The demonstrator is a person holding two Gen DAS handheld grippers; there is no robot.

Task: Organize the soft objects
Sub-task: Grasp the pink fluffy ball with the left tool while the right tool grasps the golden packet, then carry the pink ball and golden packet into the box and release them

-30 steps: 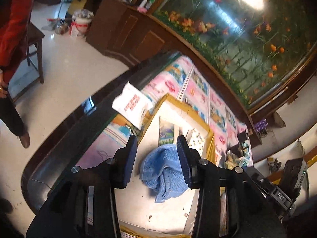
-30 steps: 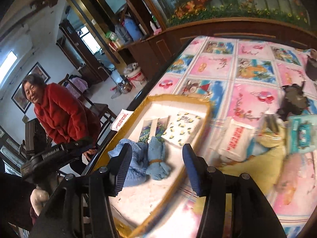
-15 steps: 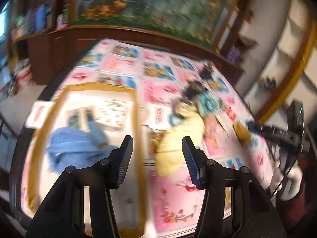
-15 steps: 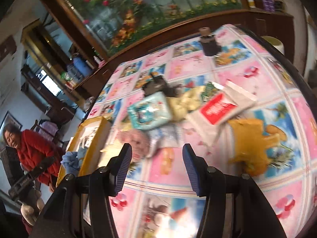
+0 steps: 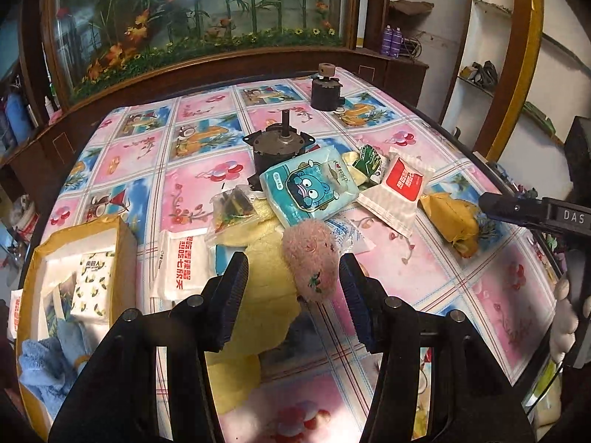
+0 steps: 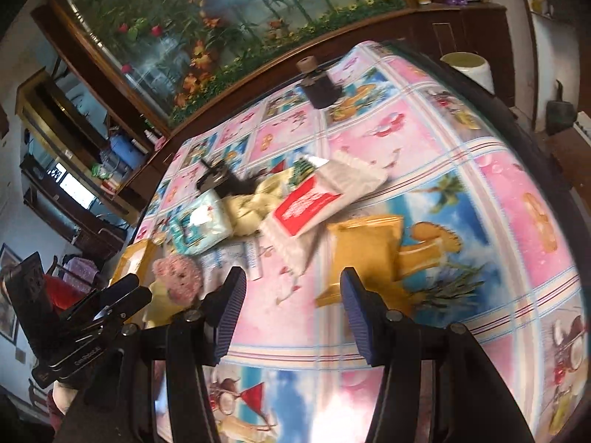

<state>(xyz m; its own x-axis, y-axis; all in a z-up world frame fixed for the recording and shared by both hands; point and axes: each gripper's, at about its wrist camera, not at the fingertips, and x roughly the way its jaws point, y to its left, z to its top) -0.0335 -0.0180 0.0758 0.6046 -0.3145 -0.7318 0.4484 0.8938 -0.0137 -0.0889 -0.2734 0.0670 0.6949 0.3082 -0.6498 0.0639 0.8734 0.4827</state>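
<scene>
Left gripper (image 5: 291, 291), jaws parted after widening, empty, hovers over a fuzzy pink plush toy (image 5: 310, 258) on the bench (image 5: 192, 181). Right gripper (image 6: 291, 306) is open too. Next: descend, grasp it.

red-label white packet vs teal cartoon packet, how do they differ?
The red-label white packet is white with crimped ends; the teal cartoon packet is teal, printed with a blue cartoon face. The teal one rests against the dark motor; the white one lies to its right. Both are flat soft packs.

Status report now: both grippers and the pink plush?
Left gripper open above pink plush. Right gripper open, empty. Plush rests on yellow cloth.
</scene>
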